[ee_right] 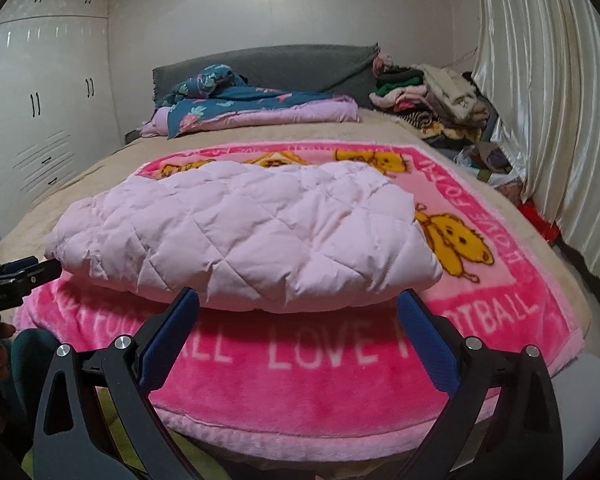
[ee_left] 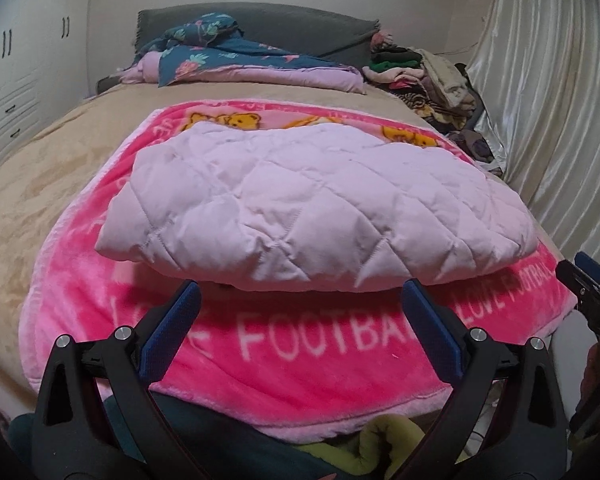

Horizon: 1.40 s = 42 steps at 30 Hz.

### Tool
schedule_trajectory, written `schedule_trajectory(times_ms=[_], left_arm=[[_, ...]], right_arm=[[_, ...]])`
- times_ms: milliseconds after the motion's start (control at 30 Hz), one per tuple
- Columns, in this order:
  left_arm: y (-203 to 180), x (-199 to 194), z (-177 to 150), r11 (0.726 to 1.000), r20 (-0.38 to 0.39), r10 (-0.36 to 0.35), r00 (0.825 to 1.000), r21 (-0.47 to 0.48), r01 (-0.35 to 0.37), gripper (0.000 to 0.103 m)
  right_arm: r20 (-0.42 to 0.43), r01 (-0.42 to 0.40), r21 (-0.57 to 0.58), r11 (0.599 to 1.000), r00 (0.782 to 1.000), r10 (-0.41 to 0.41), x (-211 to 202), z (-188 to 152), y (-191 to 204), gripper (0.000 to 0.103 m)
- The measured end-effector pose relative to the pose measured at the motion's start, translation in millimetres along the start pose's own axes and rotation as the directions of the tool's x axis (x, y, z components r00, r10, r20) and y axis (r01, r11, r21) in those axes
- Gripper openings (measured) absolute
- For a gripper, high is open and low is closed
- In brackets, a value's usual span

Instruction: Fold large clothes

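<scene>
Beige bed (ee_right: 80, 172), pink blanket (ee_right: 300, 364), white wardrobe (ee_right: 40, 120), curtain (ee_right: 560, 100)

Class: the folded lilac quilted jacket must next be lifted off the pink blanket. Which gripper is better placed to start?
Neither clearly. Left gripper and right gripper are both open, empty, just short of the quilted jacket near edge on the pink blanket; using both together looks best.

Home bedroom: bed (ee_right: 80, 184), wardrobe (ee_right: 48, 92).

A matt quilted padded jacket (ee_left: 308, 204) lies on a fuzzy plush blanket (ee_left: 300, 364); the curtain (ee_left: 556, 120) at the right looks glossy satin.
</scene>
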<state>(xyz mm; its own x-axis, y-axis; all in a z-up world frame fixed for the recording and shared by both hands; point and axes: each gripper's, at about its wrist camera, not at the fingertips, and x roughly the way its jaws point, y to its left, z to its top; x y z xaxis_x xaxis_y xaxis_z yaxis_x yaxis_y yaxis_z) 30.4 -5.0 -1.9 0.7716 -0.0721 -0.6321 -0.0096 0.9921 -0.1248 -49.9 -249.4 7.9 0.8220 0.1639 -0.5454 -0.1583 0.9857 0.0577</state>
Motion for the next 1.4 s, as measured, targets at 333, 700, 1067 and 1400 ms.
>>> schedule_trajectory(times_ms=[333, 700, 1067, 1400], left_arm=[[-7.4, -3.4, -8.8, 1.0, -0.001, 0.003, 1.0, 0.016, -0.003, 0.094], [-4.0, 0.5, -10.2, 1.0, -0.019, 0.023, 1.0, 0.009, -0.023, 0.094], [-3.3, -1.1, -9.0, 1.0, -0.016, 0.023, 1.0, 0.003, -0.023, 0.094], [-4.5, -3.6, -7.3, 1.0, -0.01, 0.026, 1.0, 0.002, -0.026, 0.094]], right_arm=[[0.001, -0.014, -0.008, 1.0, 1.0, 0.014, -0.5, -13.7, 21.7, 0.099], [-0.048, -0.054, -0.019, 0.998, 0.997, 0.053, 11.3, -17.3, 32.7, 0.099], [-0.047, -0.051, -0.014, 0.999, 0.998, 0.05, 10.2, -17.7, 30.3, 0.099], [-0.046, -0.053, -0.015, 0.998, 0.998, 0.052, 10.5, -17.3, 30.2, 0.099]])
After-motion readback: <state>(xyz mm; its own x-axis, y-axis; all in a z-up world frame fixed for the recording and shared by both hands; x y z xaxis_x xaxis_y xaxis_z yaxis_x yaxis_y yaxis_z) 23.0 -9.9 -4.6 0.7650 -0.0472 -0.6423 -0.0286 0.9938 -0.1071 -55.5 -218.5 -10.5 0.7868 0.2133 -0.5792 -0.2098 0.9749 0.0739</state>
